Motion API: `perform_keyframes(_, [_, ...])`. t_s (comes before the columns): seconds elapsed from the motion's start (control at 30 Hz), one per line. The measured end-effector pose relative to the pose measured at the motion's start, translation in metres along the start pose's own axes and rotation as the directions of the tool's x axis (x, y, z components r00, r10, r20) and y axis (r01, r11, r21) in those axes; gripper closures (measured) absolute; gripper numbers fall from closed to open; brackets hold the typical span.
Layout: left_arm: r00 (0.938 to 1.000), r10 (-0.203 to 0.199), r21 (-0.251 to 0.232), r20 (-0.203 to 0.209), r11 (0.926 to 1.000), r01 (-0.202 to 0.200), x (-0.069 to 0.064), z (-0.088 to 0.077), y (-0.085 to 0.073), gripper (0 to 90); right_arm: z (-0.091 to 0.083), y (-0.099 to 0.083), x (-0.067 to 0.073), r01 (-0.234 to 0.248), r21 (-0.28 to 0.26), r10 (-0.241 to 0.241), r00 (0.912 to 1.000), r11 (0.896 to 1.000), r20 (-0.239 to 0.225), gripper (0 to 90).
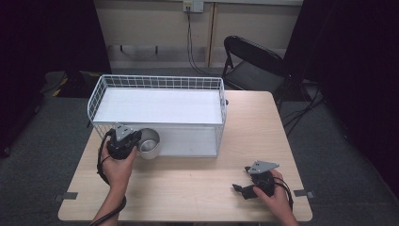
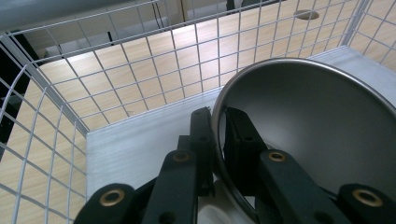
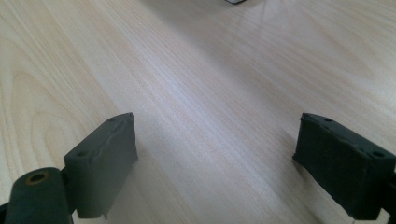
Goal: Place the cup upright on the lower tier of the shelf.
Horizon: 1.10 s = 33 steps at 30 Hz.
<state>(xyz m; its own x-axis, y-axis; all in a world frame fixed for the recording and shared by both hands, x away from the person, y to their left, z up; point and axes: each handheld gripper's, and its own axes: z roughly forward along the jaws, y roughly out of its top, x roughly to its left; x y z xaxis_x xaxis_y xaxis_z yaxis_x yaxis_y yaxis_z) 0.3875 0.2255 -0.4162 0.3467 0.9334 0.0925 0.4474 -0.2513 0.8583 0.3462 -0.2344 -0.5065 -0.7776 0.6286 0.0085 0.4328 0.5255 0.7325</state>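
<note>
The steel bowl [image 1: 149, 142] sits left of centre in the high view, tipped on its side at the open front of the white wire basket [image 1: 160, 83], on the lower shelf under the white upper deck. We judge it light, stiff and slick: thin polished metal that will not give, and could slide in a loose pinch or ring against the wires. The rim is the place to take it, one jaw inside and one outside, and that is exactly what we have.

In the left gripper view the left gripper [image 2: 217, 135] has its black jaws nearly together on the bowl's rim, one pad against the outer wall and the other on the inner face, with the basket's mesh wall rising behind at the upper left of the frame. We call that a firm, narrow clamp.

Over at the lower right of the high view, the right gripper [image 1: 249, 188] rests near the front of the wooden table [image 1: 197, 183]. Its jaws stand wide apart with bare wood between them, holding nothing.
</note>
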Motion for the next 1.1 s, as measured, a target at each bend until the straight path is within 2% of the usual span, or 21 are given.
perform_keyframes(0.47, [0.9998,0.006,0.000,-0.018,1.0000,-0.006,-0.002,0.005,0.000,81.8,0.000,0.000,0.000,0.000,0.000,0.000,1.0000,1.000,0.000,11.7])
perform_keyframes(0.57, [0.9995,0.020,0.005,-0.024,0.9998,-0.020,-0.004,0.008,-0.001,81.7,0.000,0.000,0.000,0.000,0.000,0.000,1.0000,1.000,0.000,11.7])
perform_keyframes(0.6, [0.9998,0.004,-0.004,-0.020,1.0000,-0.004,-0.004,0.008,-0.002,81.7,0.000,0.000,0.000,0.000,0.000,0.000,1.0000,1.000,0.000,11.7])
perform_keyframes(0.73, [0.9998,-0.003,-0.008,-0.018,1.0000,0.003,-0.003,0.009,-0.003,81.6,0.000,0.000,0.000,0.000,0.000,0.000,1.0000,1.000,0.000,11.7])
perform_keyframes(0.8, [0.9995,-0.001,-0.018,-0.030,0.9998,0.001,-0.002,0.010,-0.004,81.3,0.000,0.000,0.000,0.000,0.000,0.000,1.0000,1.000,0.000,11.7])
perform_keyframes(0.87, [0.9994,0.001,-0.016,-0.033,0.9999,-0.002,-0.002,0.010,-0.004,80.2,0.000,0.000,0.000,0.000,0.000,0.000,1.0000,1.000,0.000,11.7])
perform_keyframes(0.93, [0.9994,-0.005,-0.005,-0.033,1.0000,0.005,0.000,0.012,-0.006,75.2,0.000,0.000,0.000,0.000,0.000,0.000,1.0000,1.000,0.000,11.8])
perform_keyframes(0.97, [0.9994,-0.021,-0.024,-0.026,0.9995,0.021,0.003,0.012,-0.008,72.5,0.000,0.000,0.000,0.000,0.000,0.000,1.0000,1.000,0.000,11.8])
perform_keyframes(1.03, [0.9993,-0.021,-0.029,-0.030,0.9994,0.021,0.003,0.012,-0.008,71.8,0.000,0.000,0.000,0.001,0.000,-0.001,1.0000,1.000,-0.001,11.8])
perform_keyframes(1.1, [0.9995,-0.016,-0.035,-0.028,0.9993,0.015,0.002,0.013,-0.006,66.3,0.000,0.000,0.000,0.002,-0.001,-0.002,1.0000,1.000,-0.002,11.8])
